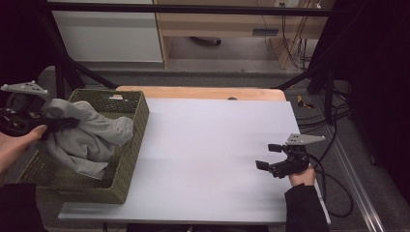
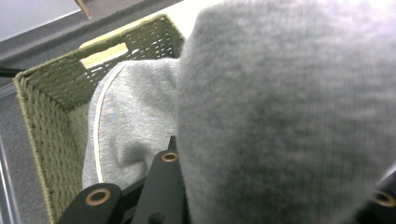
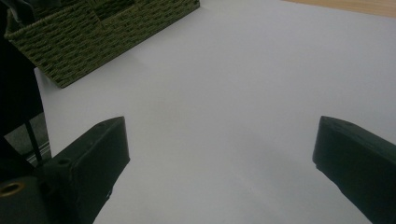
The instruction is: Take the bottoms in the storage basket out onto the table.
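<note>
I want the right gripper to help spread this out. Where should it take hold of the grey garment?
Probably the loose fold of the grey garment drooping toward the basket's table-side rim, approached from the right over the white tabletop. That end hangs free, while the left gripper clamps the opposite end. The right gripper is open.

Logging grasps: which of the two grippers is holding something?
The left gripper, over the green basket, grips the grey garment. The right gripper hangs open over the white table.

Grey garment (image 1: 89,135) in green woven basket (image 1: 130,145)
</note>
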